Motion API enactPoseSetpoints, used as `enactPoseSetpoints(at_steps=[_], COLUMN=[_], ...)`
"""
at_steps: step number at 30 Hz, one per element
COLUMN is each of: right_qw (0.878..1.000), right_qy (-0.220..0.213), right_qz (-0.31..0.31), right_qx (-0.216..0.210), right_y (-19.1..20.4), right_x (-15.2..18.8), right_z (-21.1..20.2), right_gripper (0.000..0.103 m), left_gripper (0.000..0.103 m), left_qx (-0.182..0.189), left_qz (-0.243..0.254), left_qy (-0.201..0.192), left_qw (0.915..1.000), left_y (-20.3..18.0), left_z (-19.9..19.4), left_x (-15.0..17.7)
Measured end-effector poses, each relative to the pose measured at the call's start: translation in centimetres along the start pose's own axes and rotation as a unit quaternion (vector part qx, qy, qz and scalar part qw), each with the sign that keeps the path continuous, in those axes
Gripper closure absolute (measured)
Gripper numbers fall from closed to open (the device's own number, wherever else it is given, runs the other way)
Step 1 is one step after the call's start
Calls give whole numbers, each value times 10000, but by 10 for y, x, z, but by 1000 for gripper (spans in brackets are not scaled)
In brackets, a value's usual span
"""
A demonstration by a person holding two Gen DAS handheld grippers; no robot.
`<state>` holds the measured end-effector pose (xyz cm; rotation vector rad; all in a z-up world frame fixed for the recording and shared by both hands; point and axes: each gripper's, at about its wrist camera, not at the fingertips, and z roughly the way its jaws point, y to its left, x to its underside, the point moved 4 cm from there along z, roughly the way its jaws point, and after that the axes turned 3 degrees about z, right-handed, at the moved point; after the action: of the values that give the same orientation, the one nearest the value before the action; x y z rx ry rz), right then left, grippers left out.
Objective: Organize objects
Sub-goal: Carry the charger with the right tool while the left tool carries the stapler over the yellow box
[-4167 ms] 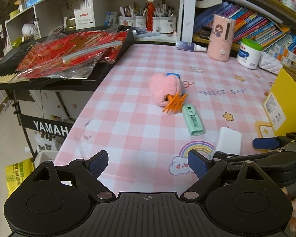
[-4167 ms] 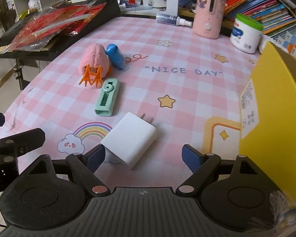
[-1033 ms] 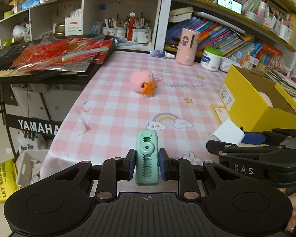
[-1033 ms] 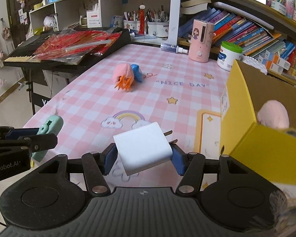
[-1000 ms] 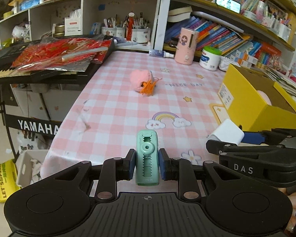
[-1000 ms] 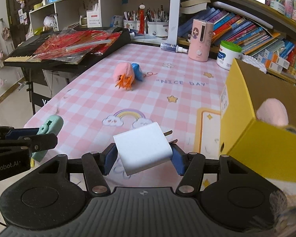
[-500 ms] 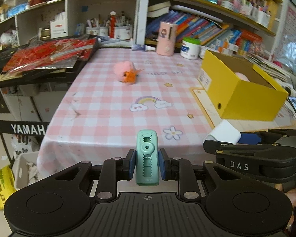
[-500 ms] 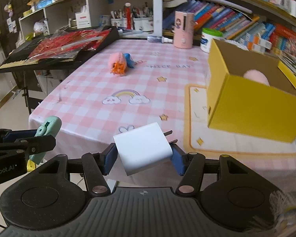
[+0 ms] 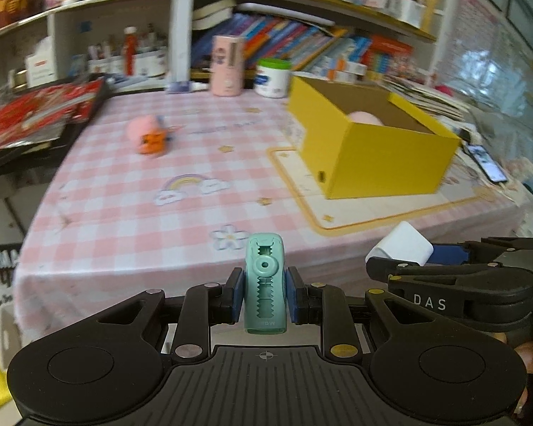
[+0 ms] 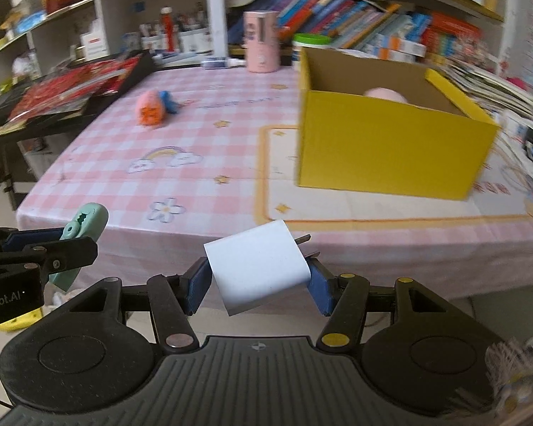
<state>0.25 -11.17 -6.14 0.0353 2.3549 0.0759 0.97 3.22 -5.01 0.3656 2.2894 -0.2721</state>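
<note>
Left gripper (image 9: 264, 300), tilted downward off the near edge of the desk (image 9: 131, 213), is clamped on a mint-green correction-tape dispenser (image 9: 265, 285) held upright between its blue pads. Right gripper (image 10: 256, 285), alongside and likewise tilted downward, is closed about halfway on a white plug adapter (image 10: 257, 266), whose prongs point to the right.

Compared with a second ago, both grippers have drawn back from the desk and swung toward the yellow box (image 10: 391, 142), which now sits fuller in frame; both grips are unchanged.

The pink plush toy (image 9: 147, 135) lies mid-desk, well apart from the box. Only the right view shows the blue piece (image 10: 168, 103) touching the toy. Only the left view shows a phone (image 9: 486, 163) beyond the box and part of a hand (image 9: 531, 358) behind the right gripper. Both views show a pink object inside the box.
</note>
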Motion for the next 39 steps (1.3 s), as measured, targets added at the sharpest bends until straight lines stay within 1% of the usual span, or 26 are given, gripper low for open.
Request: enactPoseSetpoints(at_steps=[3, 8, 17, 21, 27, 34, 36, 39], right_qw=[9996, 9982, 9947, 9934, 9938, 9940, 9940, 9932], right_qy=[4, -33, -64, -87, -140, -236, -305, -542], right_qz=[182, 389, 679, 790, 790, 788, 773, 710], right_qx=[210, 445, 769, 825, 773, 720, 709, 740], right_y=[-16, -38, -73, -85, -95, -110, -116, -126], right_x=[3, 7, 5, -2, -18, -41, -48, -64], right_z=[-4, -12, -17, -14, -8, 0, 0, -3], right_gripper=[47, 47, 47, 47, 47, 47, 47, 47], left_gripper=[80, 80, 80, 80, 80, 80, 80, 80], left_qx=[188, 419, 723, 752, 703, 709, 707, 673], left_qz=[141, 346, 627, 695, 765, 848, 891, 976], left_qy=[4, 7, -12, -56, -148, -355, -439, -634], left_qw=[9997, 9985, 9954, 9947, 9945, 9932, 9925, 9909], left_y=[-13, -32, -62, -69, -76, -90, -95, -105], left_z=[5, 14, 30, 35, 46, 57, 59, 64], left_x=[-3, -10, -25, -33, -49, -73, -81, -97])
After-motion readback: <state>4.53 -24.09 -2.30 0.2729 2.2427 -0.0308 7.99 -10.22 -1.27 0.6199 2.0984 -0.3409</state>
